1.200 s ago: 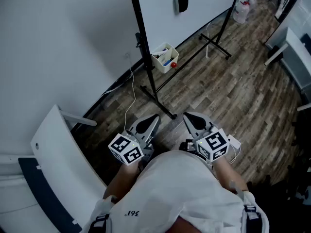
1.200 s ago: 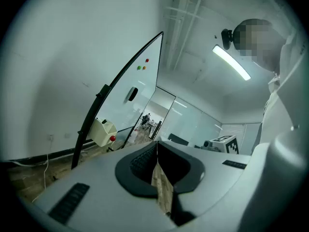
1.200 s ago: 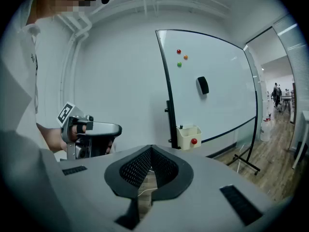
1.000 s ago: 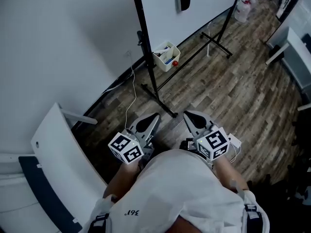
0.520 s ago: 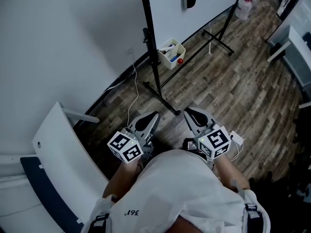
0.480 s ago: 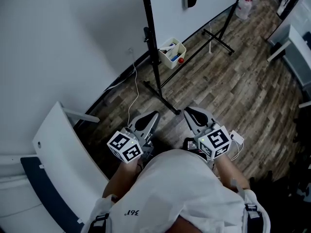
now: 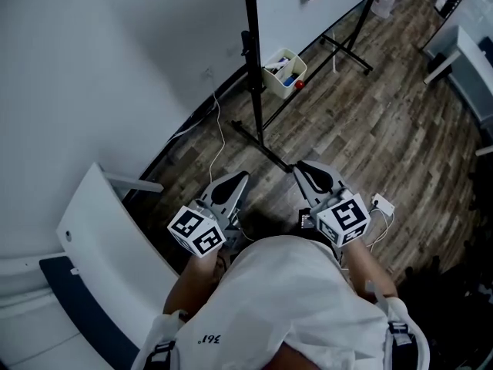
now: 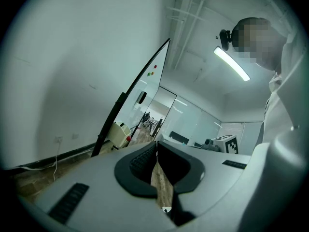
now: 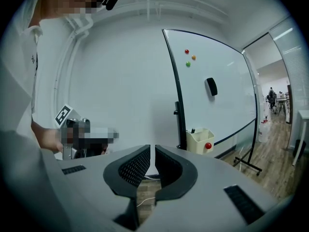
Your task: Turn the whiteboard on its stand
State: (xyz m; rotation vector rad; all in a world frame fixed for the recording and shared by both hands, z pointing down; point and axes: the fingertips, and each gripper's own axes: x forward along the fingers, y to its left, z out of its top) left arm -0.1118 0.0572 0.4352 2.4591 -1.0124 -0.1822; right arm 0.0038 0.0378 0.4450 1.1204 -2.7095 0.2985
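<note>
1 whiteboard [image 9: 219, 98], 3 magnets [image 9: 186, 51], 1 bin [image 9: 199, 141]

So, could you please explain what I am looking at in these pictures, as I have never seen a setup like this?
There is no robot: a person holds a hand-held gripper in each hand. The top-down picture comes from a camera on the person's head. It shows the left hand-held gripper and the right hand-held gripper, each bearing a patterned cube. The other two pictures come from a camera riding on each hand-held gripper, looking along its jaws. Ahead, on the wooden floor, stands a whiteboard on a black stand, with a small white box beside its pole. Both hand-held grippers are shut and hold nothing.
</note>
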